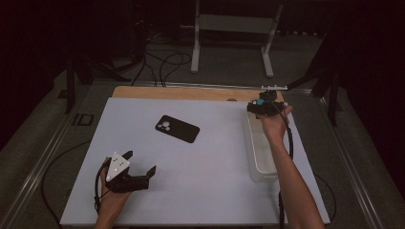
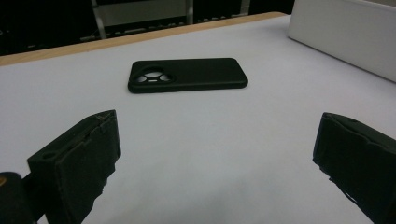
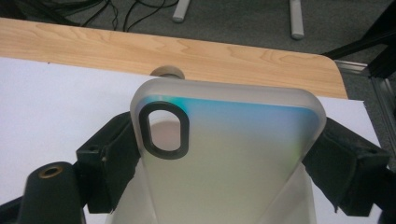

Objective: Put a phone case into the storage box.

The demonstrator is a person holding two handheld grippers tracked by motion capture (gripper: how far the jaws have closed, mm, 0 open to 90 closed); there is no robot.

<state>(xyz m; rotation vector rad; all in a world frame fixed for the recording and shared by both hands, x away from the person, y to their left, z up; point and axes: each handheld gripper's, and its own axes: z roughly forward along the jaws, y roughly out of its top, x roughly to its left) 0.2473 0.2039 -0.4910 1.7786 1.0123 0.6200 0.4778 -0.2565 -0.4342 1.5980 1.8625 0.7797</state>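
Note:
A black phone [image 1: 177,129] [image 2: 187,74] lies flat, camera side up, on the white mat [image 1: 205,167], left of centre. My left gripper [image 1: 141,162] [image 2: 217,154] hovers near the mat's front left, open and holding nothing, with the phone some way ahead of its jaws. My right gripper [image 1: 264,108] [image 3: 229,154] is at the far right, over the far end of a clear plastic bin [image 1: 260,152]. It is shut on a frosted translucent phone case [image 3: 224,140] with a black-ringed camera cutout [image 3: 164,130], gripped by its two long sides.
The bin runs along the mat's right edge and appears as a pale box [image 2: 345,32] in the left gripper view. A wooden table edge [image 1: 181,92] [image 3: 187,51] borders the mat's far side, with a small round knob [image 3: 168,71] on it. Cables and a metal stand [image 1: 234,24] lie on the floor beyond.

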